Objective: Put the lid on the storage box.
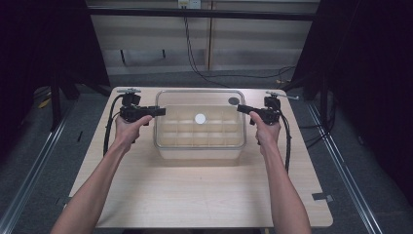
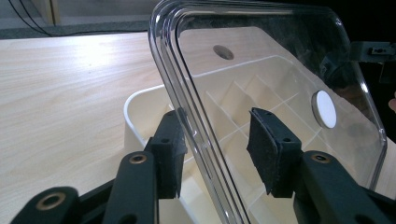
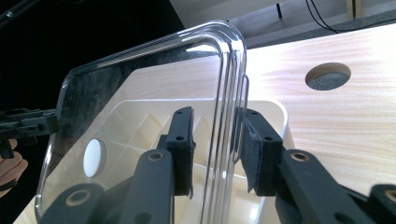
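Two claws flank a clear plastic lid that sits over a white divided box near the far middle of the tabletop. The left claw comes in at the lid's left edge and the right claw at its right edge, one per side, most likely so the wide lid stays level over the box. In the left gripper view the lid's rim runs between the pads, but clear gaps show on both sides, so that claw stands part-open around the rim rather than clamping it. In the right gripper view the pads stand narrower, close against the rim on either side; a thin gap seems to remain, so it looks slack too. A white round sticker marks the lid's middle, and the box's compartments look empty through it. Judging by the loosened claws, the lid is being set down on the box and let go.
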Available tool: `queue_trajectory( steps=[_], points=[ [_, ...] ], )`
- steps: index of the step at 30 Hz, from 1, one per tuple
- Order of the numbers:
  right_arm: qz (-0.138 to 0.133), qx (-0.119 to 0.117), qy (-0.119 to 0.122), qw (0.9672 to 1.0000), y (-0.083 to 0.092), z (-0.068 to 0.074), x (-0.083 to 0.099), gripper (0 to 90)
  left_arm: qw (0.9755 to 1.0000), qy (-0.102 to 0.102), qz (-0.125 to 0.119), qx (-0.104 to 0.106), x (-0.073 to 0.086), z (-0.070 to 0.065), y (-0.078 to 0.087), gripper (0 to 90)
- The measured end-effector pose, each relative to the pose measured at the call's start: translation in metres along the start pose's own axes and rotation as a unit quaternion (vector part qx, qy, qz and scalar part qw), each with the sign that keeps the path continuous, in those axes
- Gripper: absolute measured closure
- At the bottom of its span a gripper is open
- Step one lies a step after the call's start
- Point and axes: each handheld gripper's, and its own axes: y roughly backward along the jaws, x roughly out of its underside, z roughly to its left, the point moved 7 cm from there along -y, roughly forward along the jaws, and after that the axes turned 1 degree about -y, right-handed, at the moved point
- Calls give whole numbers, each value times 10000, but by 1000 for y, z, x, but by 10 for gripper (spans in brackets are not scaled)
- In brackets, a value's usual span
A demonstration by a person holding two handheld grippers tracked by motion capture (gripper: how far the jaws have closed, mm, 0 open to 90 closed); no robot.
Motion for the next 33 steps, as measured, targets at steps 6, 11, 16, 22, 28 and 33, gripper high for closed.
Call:
queue_trajectory(
  steps=[6, 11, 16, 22, 28, 33],
  points=[
    [7, 27, 14, 10000, -2, -1, 1, 666, 9999, -67, 67, -35, 1, -1, 0, 556],
    [9, 65, 28, 10000, -5, -3, 2, 661, 9998, -90, 159, -75, 6, 0, 0, 550],
    [43, 127, 13, 9999, -8, -5, 3, 654, 9998, -18, 170, -68, 8, 2, -3, 550],
    [97, 202, 23, 9997, -12, -9, 6, 641, 9997, -14, 247, -86, 10, 5, -6, 543],
    [168, 330, 6, 9993, -17, -12, 9, 623, 9995, 10, 284, -118, 12, 7, -9, 535],
    [200, 432, 10, 9989, -20, -15, 12, 613, 9992, -1, 370, -159, 16, 10, -11, 526]
  ],
)
